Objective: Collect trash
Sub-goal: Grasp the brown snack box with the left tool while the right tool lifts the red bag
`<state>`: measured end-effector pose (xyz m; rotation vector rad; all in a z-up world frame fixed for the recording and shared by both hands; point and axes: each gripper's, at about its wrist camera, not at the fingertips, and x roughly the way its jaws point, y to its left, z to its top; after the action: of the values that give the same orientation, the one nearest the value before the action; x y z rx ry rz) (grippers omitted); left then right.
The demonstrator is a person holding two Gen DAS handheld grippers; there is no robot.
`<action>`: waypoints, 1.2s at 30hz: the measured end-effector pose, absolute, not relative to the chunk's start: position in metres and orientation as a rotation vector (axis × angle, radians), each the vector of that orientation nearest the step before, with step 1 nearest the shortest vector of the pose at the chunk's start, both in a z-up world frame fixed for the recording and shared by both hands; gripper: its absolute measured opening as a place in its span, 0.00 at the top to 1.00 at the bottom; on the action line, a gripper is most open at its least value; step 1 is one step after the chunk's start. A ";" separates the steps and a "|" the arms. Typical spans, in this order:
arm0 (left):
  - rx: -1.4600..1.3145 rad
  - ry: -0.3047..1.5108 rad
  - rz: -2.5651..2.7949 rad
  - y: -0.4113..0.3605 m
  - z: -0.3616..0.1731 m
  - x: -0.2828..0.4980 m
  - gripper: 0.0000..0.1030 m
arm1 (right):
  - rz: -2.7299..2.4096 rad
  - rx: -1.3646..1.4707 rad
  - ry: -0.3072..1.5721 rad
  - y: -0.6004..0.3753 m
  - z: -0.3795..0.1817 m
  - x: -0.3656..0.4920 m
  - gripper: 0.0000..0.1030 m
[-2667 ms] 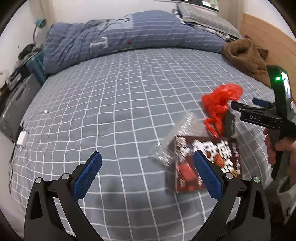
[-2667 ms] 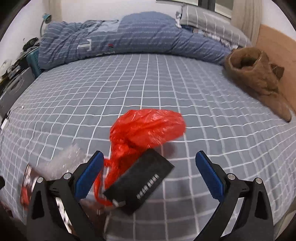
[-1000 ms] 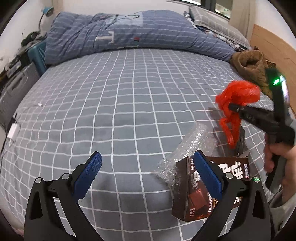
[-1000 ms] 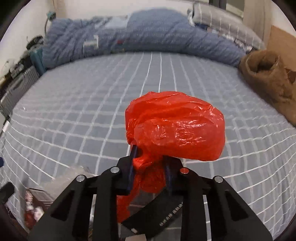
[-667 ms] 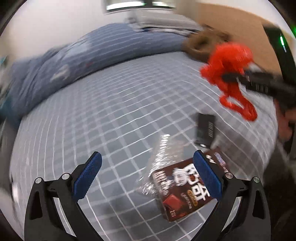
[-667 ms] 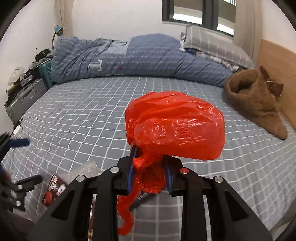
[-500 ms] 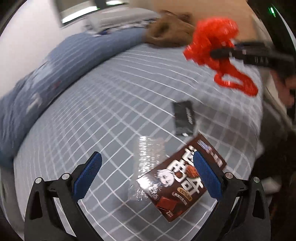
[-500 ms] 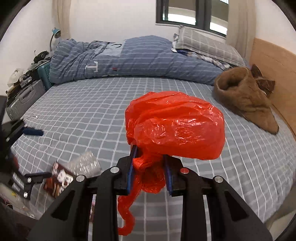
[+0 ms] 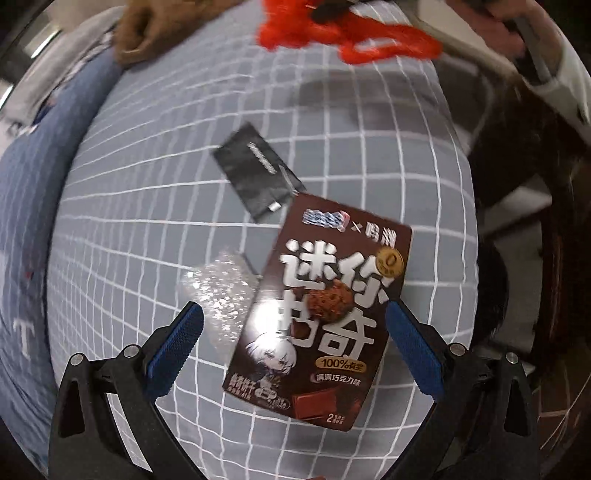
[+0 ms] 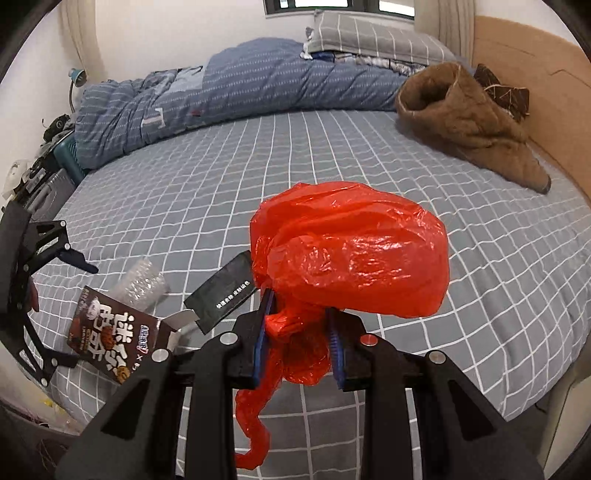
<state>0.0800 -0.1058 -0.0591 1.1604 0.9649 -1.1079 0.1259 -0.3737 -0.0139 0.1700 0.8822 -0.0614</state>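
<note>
on the bed (image 10: 369,155), a grey sheet with white checks covers nearly the whole of both views, reaching to a wooden headboard (image 10: 546,85) on the right. a blue quilt (image 10: 221,92) is bunched along the far side, with a grey pillow (image 10: 369,33) behind it. a brown fleecy garment (image 10: 469,122) lies crumpled near the headboard, well apart from the trash.

the red plastic bag (image 10: 351,254) is lifted off the sheet, its twisted neck clamped between the blue pads of the right gripper (image 10: 299,343), the jaws drawn close on it; the puffed body bulges above the fingers and a loose tail hangs below. in the left wrist view the same bag shows as a red blur at the top edge, beside a white sleeve (image 9: 565,85).

near the bed's front edge lies the brown biscuit box (image 9: 325,314), flat, printed face up, one end flap open. the left gripper (image 9: 295,347) hangs over it pointing steeply down, its jaws spread wide with the blue pads on either side of the box, holding nothing; whether the pads touch the sheet cannot be told.

a black packet (image 9: 255,173) lies just beyond the box, its corner close to the box's top edge. a piece of clear bubble wrap (image 9: 218,291) lies against the box's long side, partly tucked under it.
</note>
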 end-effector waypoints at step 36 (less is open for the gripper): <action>1.297 1.053 -1.103 -0.121 -0.095 0.033 0.31 | -0.017 0.173 0.914 -0.362 -0.029 0.142 0.75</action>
<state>0.0329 -0.1206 -0.0947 1.2969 1.0530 -1.1034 0.1422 -0.3620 -0.0286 0.1733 0.9137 -0.0165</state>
